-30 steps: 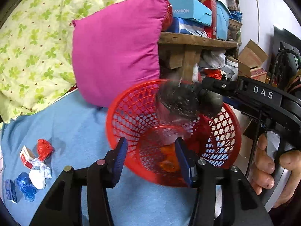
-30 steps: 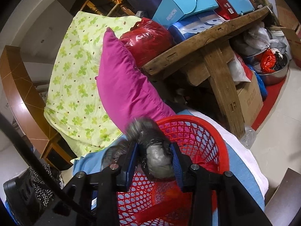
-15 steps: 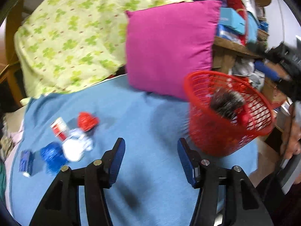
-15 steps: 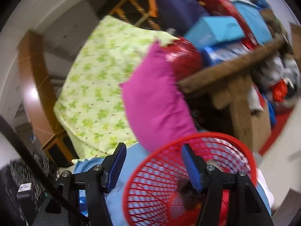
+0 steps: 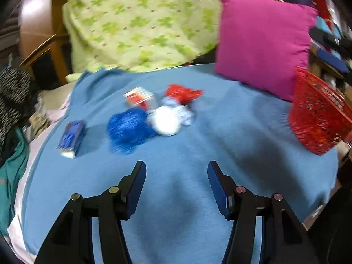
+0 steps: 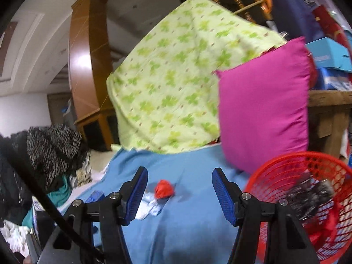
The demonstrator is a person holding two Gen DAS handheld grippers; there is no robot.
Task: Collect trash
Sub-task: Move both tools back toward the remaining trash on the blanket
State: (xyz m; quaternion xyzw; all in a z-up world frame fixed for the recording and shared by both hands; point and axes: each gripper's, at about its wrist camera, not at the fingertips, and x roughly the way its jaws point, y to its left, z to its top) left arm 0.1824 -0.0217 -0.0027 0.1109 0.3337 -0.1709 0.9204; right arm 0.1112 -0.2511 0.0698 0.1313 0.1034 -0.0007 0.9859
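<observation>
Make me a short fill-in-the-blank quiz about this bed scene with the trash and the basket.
1. The mesh basket is coloured ____.
2. The pillow leaning behind the basket is ____.
3. The loose trash lies on a ____ blanket.
4. Between the pads of the left claw there is ____.

Answers: red; pink; blue; nothing

Six trash pieces (image 5: 129,127), one basket (image 5: 316,118), one pillow (image 5: 261,44).

The left gripper (image 5: 176,176) hangs empty, jaws apart, over the blue blanket (image 5: 198,145); trash pieces (image 5: 154,112) cluster mid-blanket, red basket (image 5: 316,118) at its right edge
</observation>
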